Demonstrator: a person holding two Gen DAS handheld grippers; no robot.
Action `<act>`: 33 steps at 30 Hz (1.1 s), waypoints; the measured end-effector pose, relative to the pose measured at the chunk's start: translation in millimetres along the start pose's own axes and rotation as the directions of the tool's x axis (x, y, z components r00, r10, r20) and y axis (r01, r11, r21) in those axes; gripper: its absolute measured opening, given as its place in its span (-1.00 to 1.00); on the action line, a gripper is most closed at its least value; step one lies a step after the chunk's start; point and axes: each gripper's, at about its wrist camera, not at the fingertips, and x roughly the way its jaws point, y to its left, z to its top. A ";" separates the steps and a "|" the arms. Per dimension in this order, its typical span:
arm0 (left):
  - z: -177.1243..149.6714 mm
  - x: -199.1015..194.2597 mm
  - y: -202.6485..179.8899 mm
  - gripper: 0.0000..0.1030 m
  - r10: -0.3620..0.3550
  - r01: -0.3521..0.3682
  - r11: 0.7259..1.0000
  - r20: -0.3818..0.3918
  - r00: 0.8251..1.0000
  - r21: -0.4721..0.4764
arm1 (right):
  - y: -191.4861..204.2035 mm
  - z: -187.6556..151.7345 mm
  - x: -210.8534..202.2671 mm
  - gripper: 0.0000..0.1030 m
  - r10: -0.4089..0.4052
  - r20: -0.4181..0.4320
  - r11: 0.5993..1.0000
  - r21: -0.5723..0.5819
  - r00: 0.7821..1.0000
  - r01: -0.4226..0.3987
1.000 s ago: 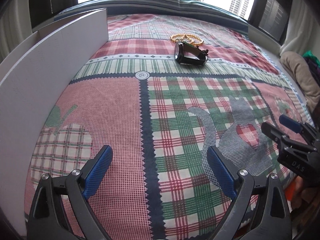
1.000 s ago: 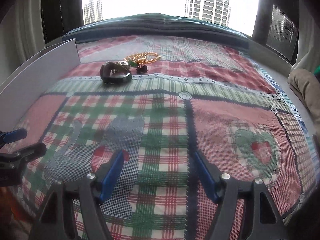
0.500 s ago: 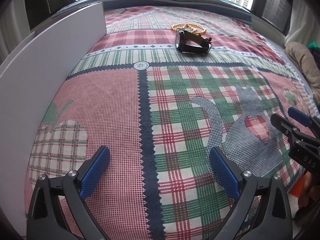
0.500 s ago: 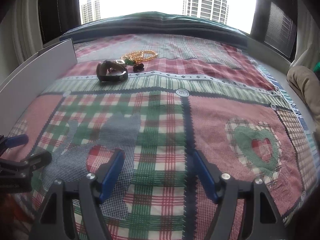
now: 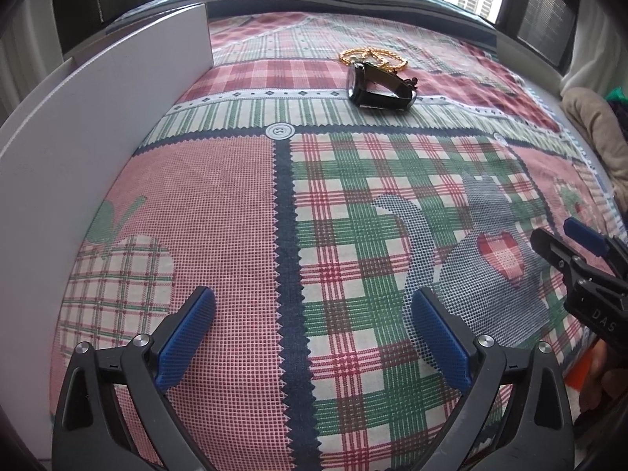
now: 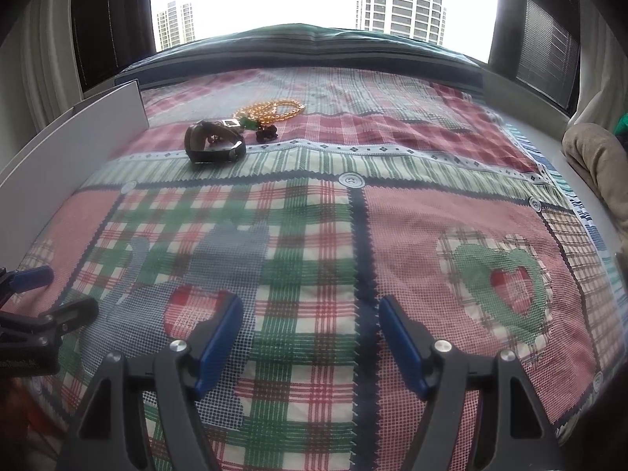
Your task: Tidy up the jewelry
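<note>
A black wristwatch (image 5: 378, 86) lies on the patchwork cloth at the far middle, with a string of amber beads (image 5: 373, 57) just behind it. In the right wrist view the watch (image 6: 214, 146) and beads (image 6: 271, 112) sit far left, with a small dark trinket (image 6: 267, 132) beside them. My left gripper (image 5: 310, 329) is open and empty over the near cloth. My right gripper (image 6: 310, 333) is open and empty, also near the front edge. Each gripper shows at the edge of the other's view: the right one (image 5: 565, 239), the left one (image 6: 51, 294).
A white box (image 5: 98, 133) with a tall side wall stands along the left edge; it also shows in the right wrist view (image 6: 70, 145). A beige cloth bundle (image 6: 596, 165) lies at the far right. A window ledge runs behind the cloth.
Both grippers have moved slightly forward toward the jewelry; the watch and beads appear a little nearer. Both stay open and empty.
</note>
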 end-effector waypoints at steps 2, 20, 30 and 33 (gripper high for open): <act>1.0 -2.5 2.1 0.95 -0.003 0.003 1.000 0.005 1.000 -0.007 | 0.1 0.3 -0.1 0.42 0.000 0.001 1.000 0.001 1.000 0.000; 6.8 -7.0 9.2 0.95 -0.019 0.020 0.998 0.014 1.000 -0.065 | -8.4 0.1 -1.6 0.42 0.009 0.012 0.999 0.031 1.000 -0.009; 20.8 -8.1 10.2 0.95 -0.048 0.049 0.997 0.015 0.999 -0.065 | -17.0 -0.8 -6.2 0.42 0.012 0.029 0.998 0.057 0.999 -0.014; 35.1 -9.9 15.1 0.95 -0.076 0.078 0.994 0.023 0.997 -0.074 | -19.3 -0.4 -7.3 0.42 0.014 0.036 0.998 0.068 0.999 -0.016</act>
